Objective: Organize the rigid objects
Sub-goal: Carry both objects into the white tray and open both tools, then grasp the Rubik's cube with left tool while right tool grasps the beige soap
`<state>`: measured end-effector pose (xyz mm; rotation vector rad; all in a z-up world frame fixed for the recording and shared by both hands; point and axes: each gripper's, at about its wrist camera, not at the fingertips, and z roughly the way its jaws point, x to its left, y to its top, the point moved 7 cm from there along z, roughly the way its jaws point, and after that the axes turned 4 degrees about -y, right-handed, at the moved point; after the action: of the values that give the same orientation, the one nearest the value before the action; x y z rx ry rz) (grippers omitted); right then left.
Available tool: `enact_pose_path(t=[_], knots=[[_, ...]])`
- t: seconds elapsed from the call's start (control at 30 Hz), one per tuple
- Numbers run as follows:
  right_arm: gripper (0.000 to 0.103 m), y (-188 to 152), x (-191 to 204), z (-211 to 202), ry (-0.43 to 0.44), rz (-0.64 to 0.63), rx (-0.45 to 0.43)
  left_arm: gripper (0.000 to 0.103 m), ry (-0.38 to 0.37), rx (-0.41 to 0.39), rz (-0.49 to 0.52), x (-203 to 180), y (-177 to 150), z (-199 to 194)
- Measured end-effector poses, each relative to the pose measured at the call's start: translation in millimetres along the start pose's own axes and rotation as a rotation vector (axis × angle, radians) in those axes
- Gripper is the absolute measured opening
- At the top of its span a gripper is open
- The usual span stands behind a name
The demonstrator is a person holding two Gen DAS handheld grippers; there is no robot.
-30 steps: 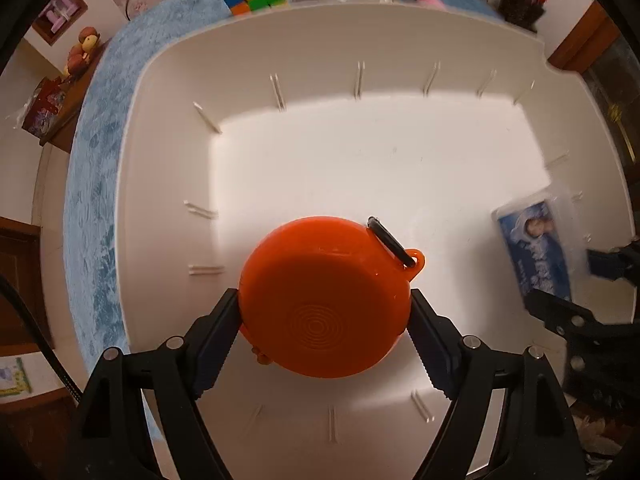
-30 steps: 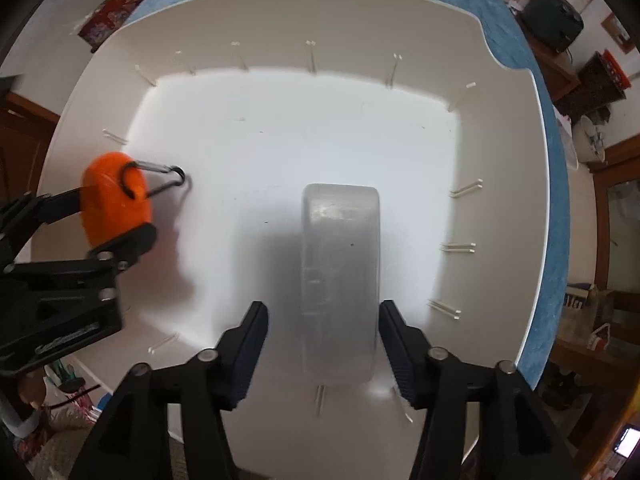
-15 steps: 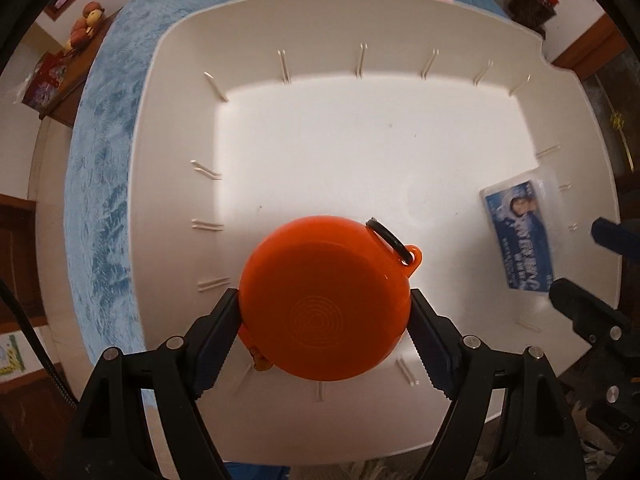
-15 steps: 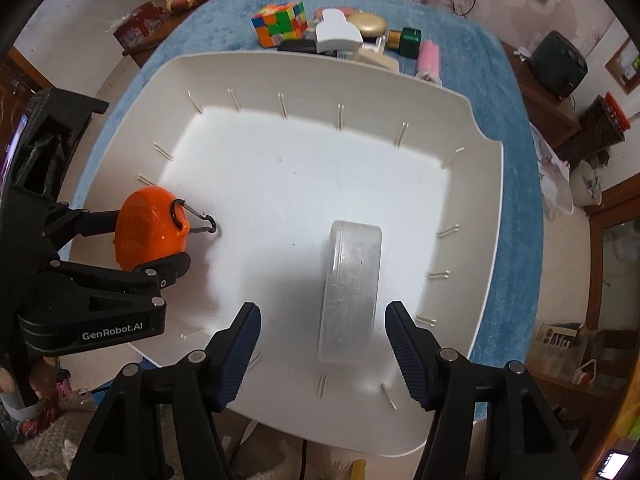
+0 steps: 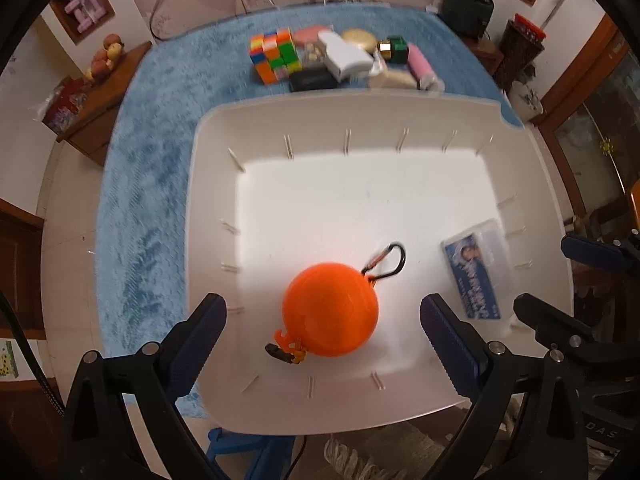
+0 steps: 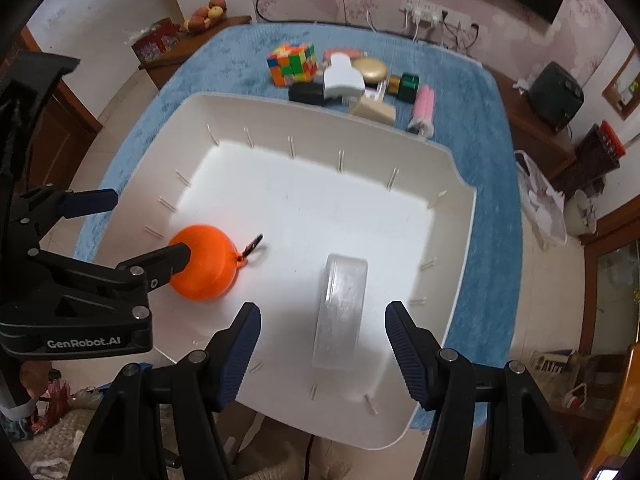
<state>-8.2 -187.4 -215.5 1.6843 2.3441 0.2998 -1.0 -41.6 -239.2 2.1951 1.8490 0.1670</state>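
Left wrist view: left gripper [image 5: 323, 322] jaws just spread wide, orange round case [image 5: 330, 309] dropped free on white tray [image 5: 208, 184] floor, near corner, leaving middle open.

Right wrist view: right gripper [image 6: 322, 334] half-open, clear box [image 6: 340, 311] loose between jaws, touching neither; parked by tray's right wall. Rubik's cube [image 6: 293, 63] and others wait on blue mat [image 6: 224, 64].

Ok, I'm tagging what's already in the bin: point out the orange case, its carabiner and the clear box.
orange case [image 5: 330, 310]: left wrist view, centre of its domed top.
carabiner [image 5: 394, 260]: left wrist view, its black loop.
clear box [image 6: 342, 308]: right wrist view, middle of its upper face.
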Motion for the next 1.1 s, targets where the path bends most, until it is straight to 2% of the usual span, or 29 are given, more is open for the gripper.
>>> enact_pose_path(t=[0.3,0.47,0.57,0.7,0.9,1.1], knots=[[0.066,30,-28,-54,0.039,0.053,-0.131,0.098,-0.02,-0.113,-0.064,-2,38,-65],[0.066,50,-44,-79,0.064,0.081,-0.185,0.098,0.002,-0.197,-0.079,4,62,-102],[0.066,65,-55,-91,0.078,0.096,-0.223,0.098,0.023,-0.221,-0.084,9,76,-116],[0.066,84,-65,-94,0.077,0.105,-0.243,0.098,0.038,-0.236,-0.09,14,94,-124],[0.066,122,-76,-84,0.081,0.139,-0.219,0.098,0.054,-0.228,-0.072,22,135,-118],[0.066,165,-88,-57,0.101,0.192,-0.171,0.098,-0.001,-0.187,-0.087,37,190,-96]])
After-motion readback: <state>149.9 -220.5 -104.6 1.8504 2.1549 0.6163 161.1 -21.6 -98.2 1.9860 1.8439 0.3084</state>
